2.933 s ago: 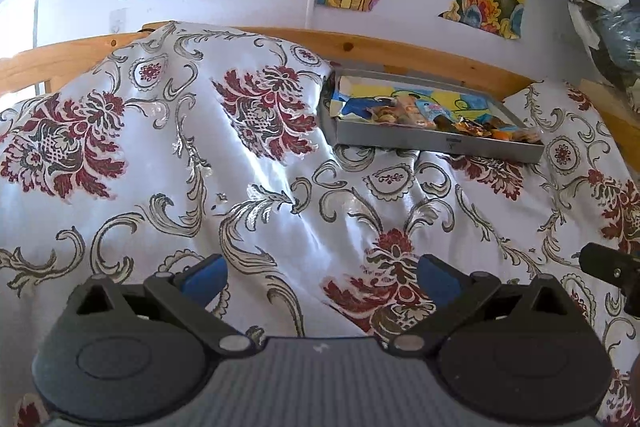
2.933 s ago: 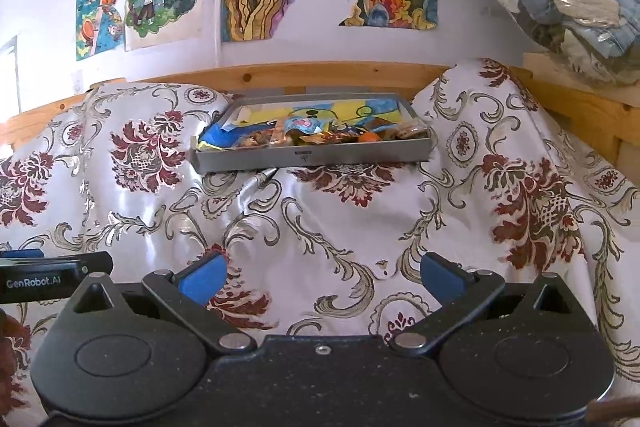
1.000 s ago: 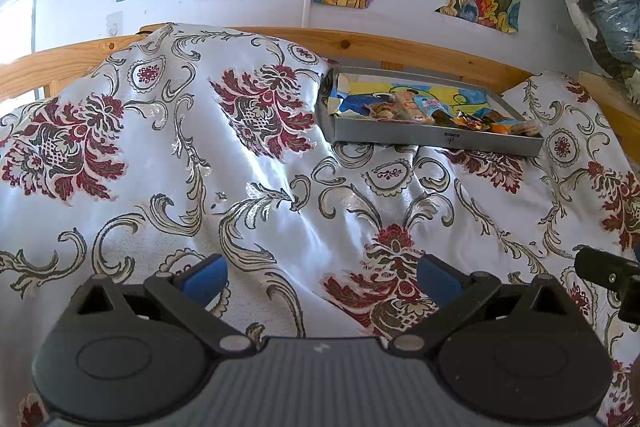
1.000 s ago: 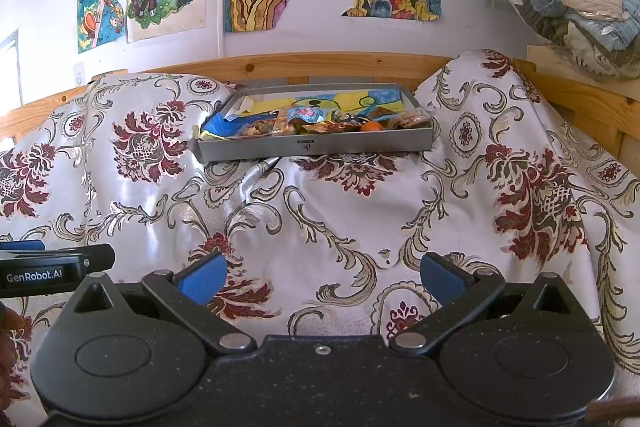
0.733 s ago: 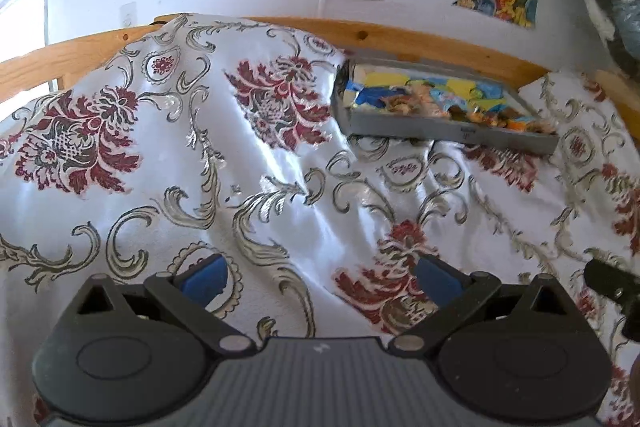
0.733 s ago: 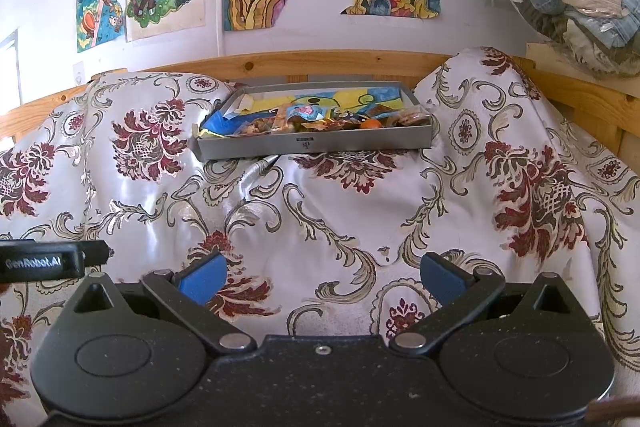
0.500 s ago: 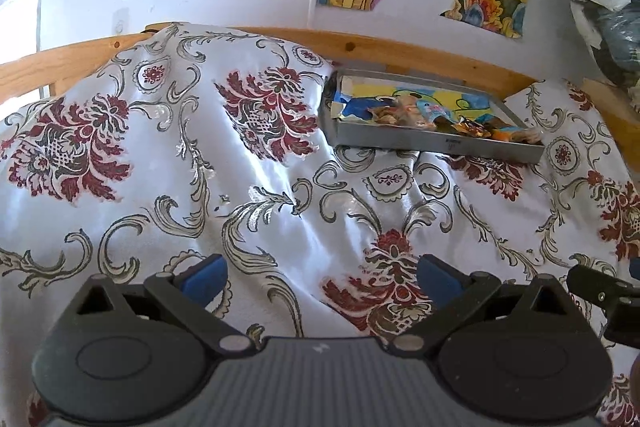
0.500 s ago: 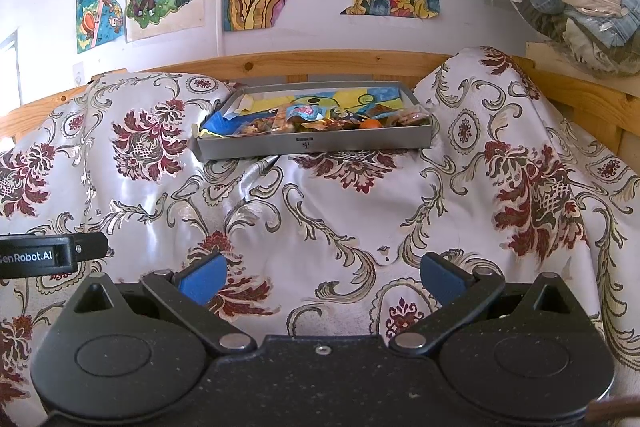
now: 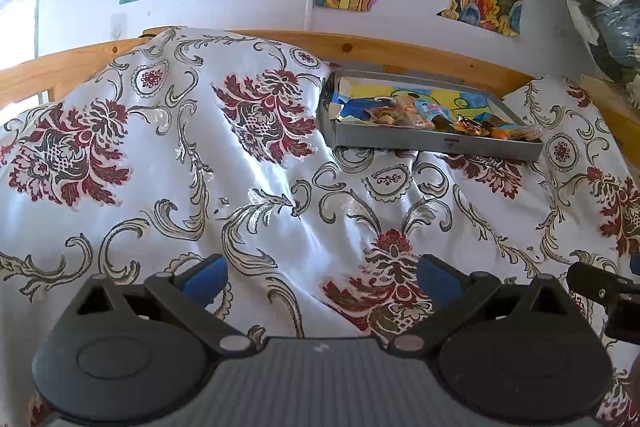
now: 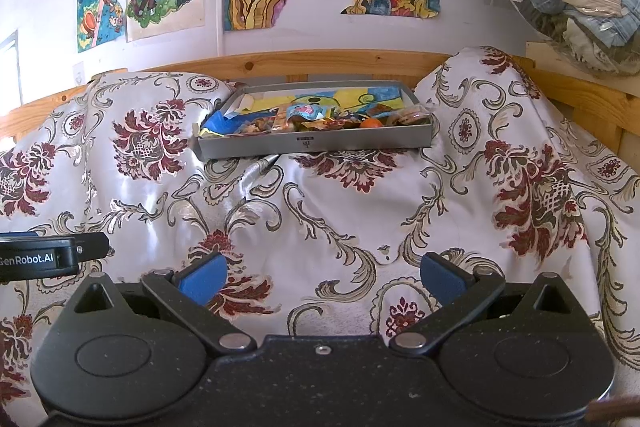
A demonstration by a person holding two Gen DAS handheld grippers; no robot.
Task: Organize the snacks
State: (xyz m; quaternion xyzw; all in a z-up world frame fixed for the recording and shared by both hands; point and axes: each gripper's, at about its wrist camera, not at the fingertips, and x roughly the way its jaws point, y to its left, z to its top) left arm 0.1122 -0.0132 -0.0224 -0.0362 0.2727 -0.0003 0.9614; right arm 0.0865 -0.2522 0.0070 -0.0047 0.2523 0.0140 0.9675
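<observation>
Snacks (image 10: 316, 121) lie heaped in the grey tray (image 10: 316, 146) by the wooden rail (image 10: 280, 65), well beyond both claws.
Left claw (image 9: 320, 273) and right claw (image 10: 320, 273) hang wide and empty over glossy floral cloth (image 10: 320, 211); over the last seconds the left view only swayed and the tray kept its place, so the sorting stands as it stood. Wrappers look crinkly; tray walls are flat and straight.

My left tongs (image 9: 320, 273) sway a little and settle back, so the grey tray (image 9: 432, 143) of snacks sits about where it did at the start. From my right tongs (image 10: 322, 277), the left tool's black body (image 10: 52, 257) rides higher at the left edge now.
</observation>
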